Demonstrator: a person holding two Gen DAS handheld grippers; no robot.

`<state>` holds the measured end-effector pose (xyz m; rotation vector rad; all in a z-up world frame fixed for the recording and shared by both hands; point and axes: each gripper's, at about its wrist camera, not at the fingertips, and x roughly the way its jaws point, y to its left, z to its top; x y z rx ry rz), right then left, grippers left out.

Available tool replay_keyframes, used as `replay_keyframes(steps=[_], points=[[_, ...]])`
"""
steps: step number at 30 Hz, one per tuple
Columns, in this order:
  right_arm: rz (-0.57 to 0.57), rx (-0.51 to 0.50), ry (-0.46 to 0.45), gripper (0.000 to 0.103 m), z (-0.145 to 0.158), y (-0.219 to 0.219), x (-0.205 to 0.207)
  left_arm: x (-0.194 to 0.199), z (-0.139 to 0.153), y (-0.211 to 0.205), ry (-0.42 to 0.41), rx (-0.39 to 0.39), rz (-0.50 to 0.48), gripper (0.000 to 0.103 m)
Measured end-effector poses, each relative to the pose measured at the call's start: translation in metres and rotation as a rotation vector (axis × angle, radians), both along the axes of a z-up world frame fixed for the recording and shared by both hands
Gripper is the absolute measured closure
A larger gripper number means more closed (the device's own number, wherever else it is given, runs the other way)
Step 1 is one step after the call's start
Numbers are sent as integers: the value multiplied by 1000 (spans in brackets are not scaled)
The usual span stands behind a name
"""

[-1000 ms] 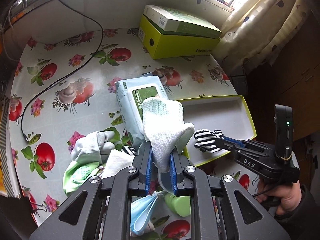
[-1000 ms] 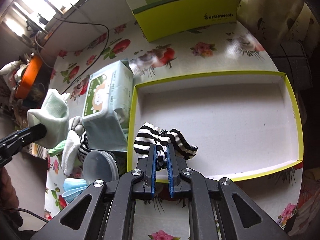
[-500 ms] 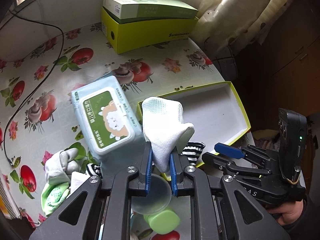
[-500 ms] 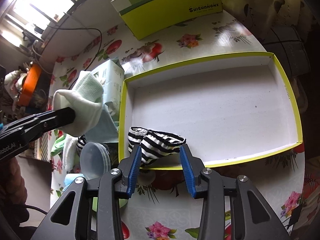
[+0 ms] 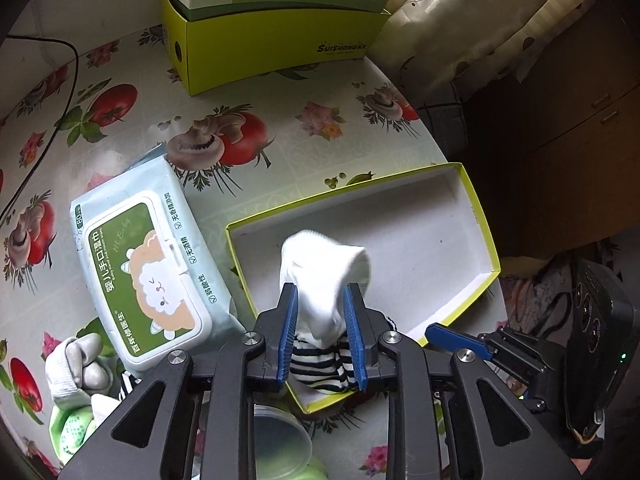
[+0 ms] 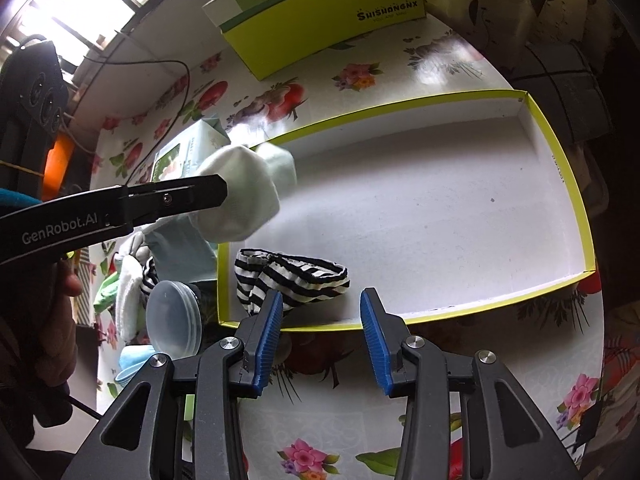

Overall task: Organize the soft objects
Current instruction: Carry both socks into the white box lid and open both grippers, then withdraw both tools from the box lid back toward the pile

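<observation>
A white sock (image 5: pixel 324 268) hangs between the blue pads of my left gripper (image 5: pixel 320 294), above the near left corner of the white tray with a yellow-green rim (image 5: pixel 482 220). The jaws are opening and the pads no longer pinch the sock. Beneath it, a black-and-white striped sock (image 6: pixel 296 276) lies in that corner of the tray (image 6: pixel 560 168). My right gripper (image 6: pixel 322 312) stands open just before the tray's near rim, holding nothing, its left pad close to the striped sock. Side-on in the right wrist view, the left gripper (image 6: pixel 220 192) shows the white sock (image 6: pixel 240 204) at its tip.
A pack of wet wipes (image 5: pixel 140 280) lies left of the tray. Behind stands a green shoebox (image 5: pixel 272 40). A heap of socks and gloves (image 5: pixel 76 368), a clear plastic lid (image 6: pixel 176 320) and a blue mask (image 6: pixel 132 360) sit near left. A black cable (image 5: pixel 60 92) crosses the back left.
My left gripper carried the white sock to the right, over the tray, and its jaws have spread. My right gripper let the striped sock go into the tray and opened.
</observation>
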<state>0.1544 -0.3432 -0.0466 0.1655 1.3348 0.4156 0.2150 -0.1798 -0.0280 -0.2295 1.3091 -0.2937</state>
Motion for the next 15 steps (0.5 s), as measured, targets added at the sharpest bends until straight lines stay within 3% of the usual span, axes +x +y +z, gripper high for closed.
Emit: replay_keyframes(steps=[3, 15], points=[[14, -23, 6, 63, -6, 5, 3, -2, 4, 4, -5, -13, 15, 71], [149, -120, 56, 60, -27, 26, -6, -38, 29, 48, -46, -15, 108, 70]])
